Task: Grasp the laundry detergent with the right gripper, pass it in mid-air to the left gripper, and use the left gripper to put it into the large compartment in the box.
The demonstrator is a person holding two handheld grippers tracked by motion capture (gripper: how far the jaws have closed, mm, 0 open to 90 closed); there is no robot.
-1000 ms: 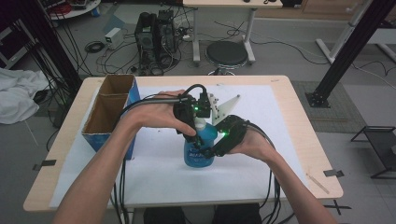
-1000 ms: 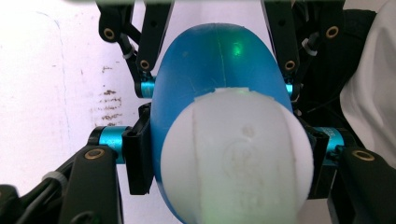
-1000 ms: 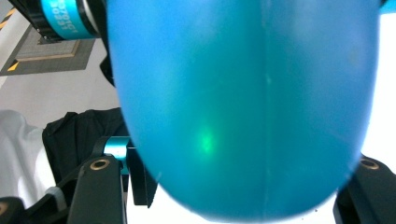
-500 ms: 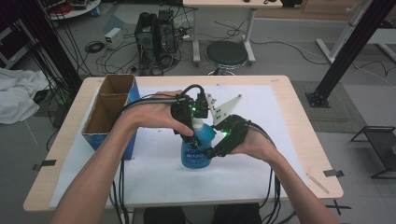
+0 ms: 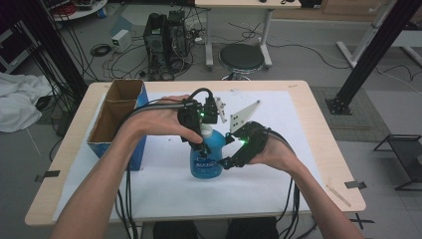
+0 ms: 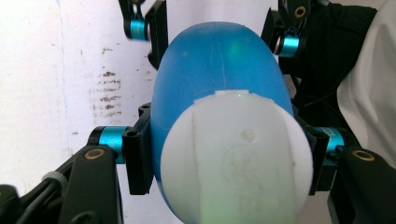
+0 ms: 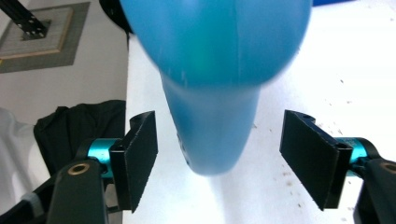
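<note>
The blue bottle (image 5: 206, 158) stands upright mid-table on the white sheet (image 5: 164, 184); the left gripper (image 6: 224, 154) clamps its white cap (image 6: 236, 158), while the right gripper (image 7: 219, 158) has just been opening, its pads clear of the body. Smooth, rounded plastic looks slippery, so the neck seems the surest hold

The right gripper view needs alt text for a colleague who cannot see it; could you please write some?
A rounded blue plastic bottle hangs large and blurred between the right tool's two black jaws, which stand apart on either side without touching it; they have just been opening. Beneath lies the white table covering, speckled with dark marks.
</note>
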